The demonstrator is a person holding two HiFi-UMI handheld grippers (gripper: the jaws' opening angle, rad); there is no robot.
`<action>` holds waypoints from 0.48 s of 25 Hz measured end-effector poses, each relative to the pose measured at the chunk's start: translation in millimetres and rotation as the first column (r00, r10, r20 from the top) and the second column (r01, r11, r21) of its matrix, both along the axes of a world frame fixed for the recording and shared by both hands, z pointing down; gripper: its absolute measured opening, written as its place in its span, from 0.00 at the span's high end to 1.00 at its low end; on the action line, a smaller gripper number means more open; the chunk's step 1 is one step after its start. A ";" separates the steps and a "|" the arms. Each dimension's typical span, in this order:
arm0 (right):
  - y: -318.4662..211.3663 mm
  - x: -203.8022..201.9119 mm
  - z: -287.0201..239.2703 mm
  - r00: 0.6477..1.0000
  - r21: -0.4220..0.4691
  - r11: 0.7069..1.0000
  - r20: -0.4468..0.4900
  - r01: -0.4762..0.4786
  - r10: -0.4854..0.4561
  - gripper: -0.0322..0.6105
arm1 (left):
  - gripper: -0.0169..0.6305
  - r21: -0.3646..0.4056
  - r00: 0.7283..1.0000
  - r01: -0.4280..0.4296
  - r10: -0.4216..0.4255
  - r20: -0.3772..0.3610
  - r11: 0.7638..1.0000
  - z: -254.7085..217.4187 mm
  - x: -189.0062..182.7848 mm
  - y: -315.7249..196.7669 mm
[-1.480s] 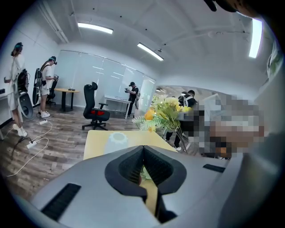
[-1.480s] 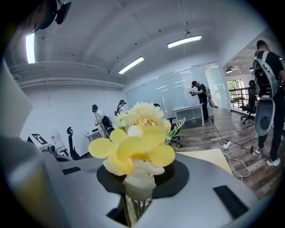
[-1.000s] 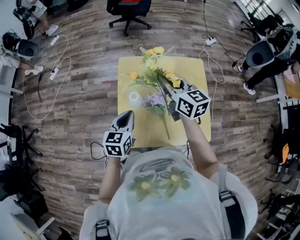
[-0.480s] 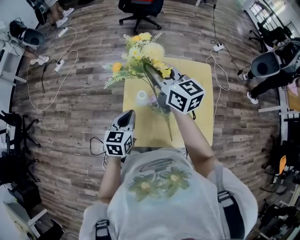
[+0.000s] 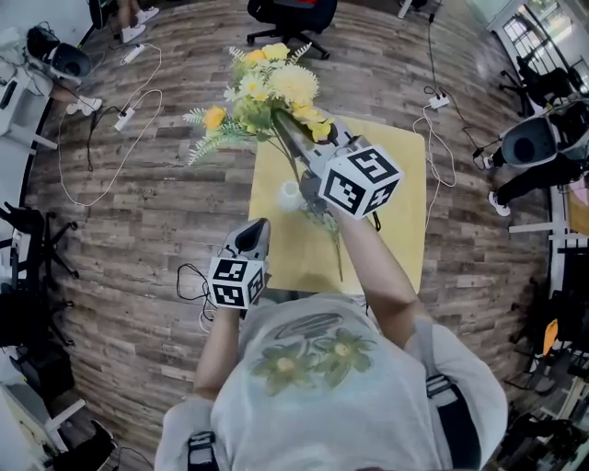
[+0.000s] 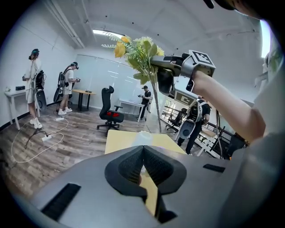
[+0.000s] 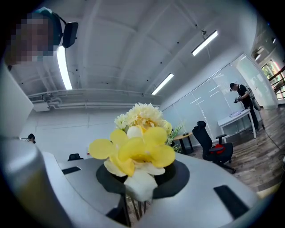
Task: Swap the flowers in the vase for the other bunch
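My right gripper (image 5: 287, 131) is shut on the stems of a yellow bouquet (image 5: 265, 85) and holds it in the air above the yellow table (image 5: 405, 212). The blooms (image 7: 136, 142) fill the right gripper view, with the stems (image 7: 133, 211) pinched between the jaws. The stem ends (image 5: 339, 262) trail back over the table. A small clear vase (image 5: 290, 194) stands on the table with no flowers in it. The purple bunch (image 5: 320, 221) lies beside it, mostly hidden under my right gripper. My left gripper (image 5: 254, 226) is shut on nothing at the table's near left edge, and the vase (image 6: 143, 138) shows just beyond its jaws.
A black office chair (image 5: 294, 14) stands on the wood floor beyond the table. Cables and power strips (image 5: 101, 120) lie on the floor at the left. Other people with equipment (image 5: 538, 138) are at the right, and desks stand along the far wall (image 6: 82, 93).
My right gripper has risen and moved away toward the far left with the yellow bouquet, whose blooms now hang past the table's far edge. The left gripper has stayed in about the same spot.
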State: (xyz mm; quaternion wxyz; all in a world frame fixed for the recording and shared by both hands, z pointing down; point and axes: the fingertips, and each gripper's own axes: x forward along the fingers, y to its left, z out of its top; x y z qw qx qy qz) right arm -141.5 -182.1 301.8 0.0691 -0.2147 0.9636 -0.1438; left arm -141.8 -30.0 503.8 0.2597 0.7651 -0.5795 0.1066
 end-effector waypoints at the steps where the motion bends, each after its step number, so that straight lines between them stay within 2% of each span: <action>1: -1.4 -3.1 -0.6 1.000 0.003 1.000 0.008 0.003 -0.003 0.79 | 0.95 -0.002 1.000 0.005 -0.005 -0.001 1.000 1.1 -2.6 -0.6; 12: 1.8 -21.4 10.2 0.997 0.109 0.994 0.073 0.004 -0.012 0.79 | 0.95 -0.023 0.998 0.056 -0.056 -0.004 0.998 8.4 -19.9 4.8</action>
